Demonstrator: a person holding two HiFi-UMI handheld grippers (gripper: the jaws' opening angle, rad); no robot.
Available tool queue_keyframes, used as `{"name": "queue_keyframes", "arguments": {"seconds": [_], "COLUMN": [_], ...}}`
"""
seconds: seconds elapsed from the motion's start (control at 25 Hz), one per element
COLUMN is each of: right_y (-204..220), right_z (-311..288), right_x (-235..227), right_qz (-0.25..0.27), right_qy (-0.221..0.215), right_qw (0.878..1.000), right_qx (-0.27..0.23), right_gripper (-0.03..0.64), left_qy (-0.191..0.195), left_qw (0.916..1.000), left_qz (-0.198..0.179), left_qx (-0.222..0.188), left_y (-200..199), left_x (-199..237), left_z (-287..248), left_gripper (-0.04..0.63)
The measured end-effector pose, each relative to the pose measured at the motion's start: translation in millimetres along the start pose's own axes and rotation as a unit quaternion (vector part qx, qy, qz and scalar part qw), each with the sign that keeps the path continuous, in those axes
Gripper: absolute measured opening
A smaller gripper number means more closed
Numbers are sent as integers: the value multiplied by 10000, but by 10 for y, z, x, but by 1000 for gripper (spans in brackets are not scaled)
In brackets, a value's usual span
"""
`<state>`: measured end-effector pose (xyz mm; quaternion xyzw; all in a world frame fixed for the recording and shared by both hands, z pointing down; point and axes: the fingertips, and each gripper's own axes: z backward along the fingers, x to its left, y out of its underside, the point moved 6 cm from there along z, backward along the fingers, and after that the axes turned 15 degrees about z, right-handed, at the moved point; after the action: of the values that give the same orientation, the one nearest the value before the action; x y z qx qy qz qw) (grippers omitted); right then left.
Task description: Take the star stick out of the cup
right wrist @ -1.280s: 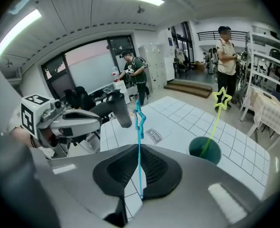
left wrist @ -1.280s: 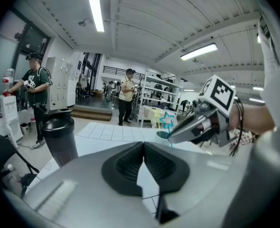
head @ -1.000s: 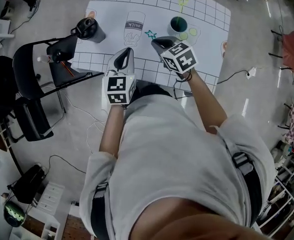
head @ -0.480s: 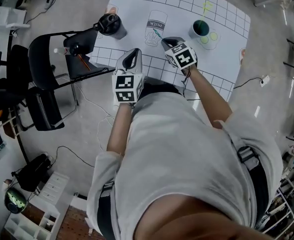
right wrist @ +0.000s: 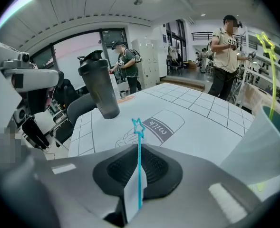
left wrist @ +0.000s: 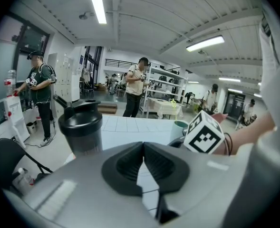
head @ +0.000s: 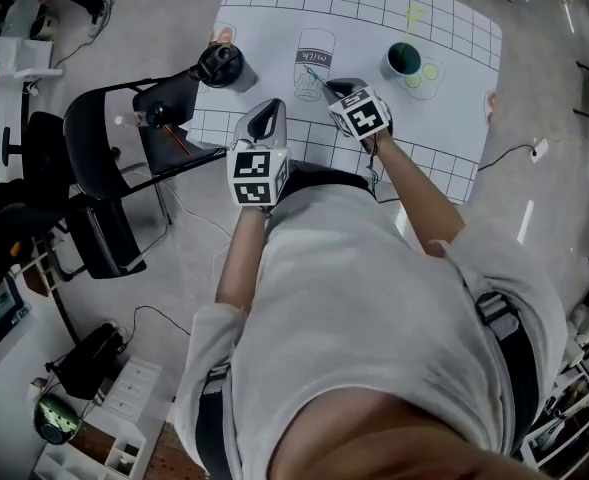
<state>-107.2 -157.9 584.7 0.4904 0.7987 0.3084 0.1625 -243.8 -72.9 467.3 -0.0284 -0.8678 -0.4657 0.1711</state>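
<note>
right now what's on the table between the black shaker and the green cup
The printed milk outline, and over it the blue star stick pinched in the right tongs. The head view shows this.

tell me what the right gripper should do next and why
Probably ease down and let go. The right gripper has the blue star stick between its jaws, already clear of the green cup and low over the milk outline on the mat. Its jaws have just been opening.
</note>
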Motion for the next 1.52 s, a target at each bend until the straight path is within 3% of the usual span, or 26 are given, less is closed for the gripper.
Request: {"name": "queue_keyframes", "arguments": {"seconds": [0.2,0.32,0.52,0.64,0.72,1.2,1.28,1.36,1.52], "right_y": [64,-12,-175,-150,-102,46,62,45,-8], "right_z": [38,260,1008,1374,1487,1227,1186,1182,1253], "right_x": [-79,-192,-568,-883,-1073,-1544,-1565,-1575,-1558], "right_qz": [-178,-150,-86,-173,-304,-550,-593,-593,-518], "right_qy": [70,373,1611,2396,2597,2419,2344,2278,2242], "right_qw": [9997,9978,9770,9589,9541,9642,9661,9672,9659], "right_qx": [-133,-525,-1397,-1512,-1460,-939,-906,-958,-1187], "right_gripper": [28,46,83,100,100,109,92,31,18], "left_qy": [253,383,586,700,738,335,279,239,266], "left_qw": [9995,9989,9980,9973,9970,9990,9991,9993,9994], "left_qz": [-129,-179,-197,-215,-218,-41,0,40,67], "left_qx": [157,204,135,57,-7,-296,-305,-289,-194], "left_y": [-22,-40,-122,-169,-198,-243,-227,-206,-128], "left_x": [-145,-233,-423,-562,-641,-608,-588,-580,-635], "left_z": [-199,-308,-474,-547,-570,-372,-342,-331,-332], "left_gripper": [3,3,3,3,3,3,3,3,3]}}
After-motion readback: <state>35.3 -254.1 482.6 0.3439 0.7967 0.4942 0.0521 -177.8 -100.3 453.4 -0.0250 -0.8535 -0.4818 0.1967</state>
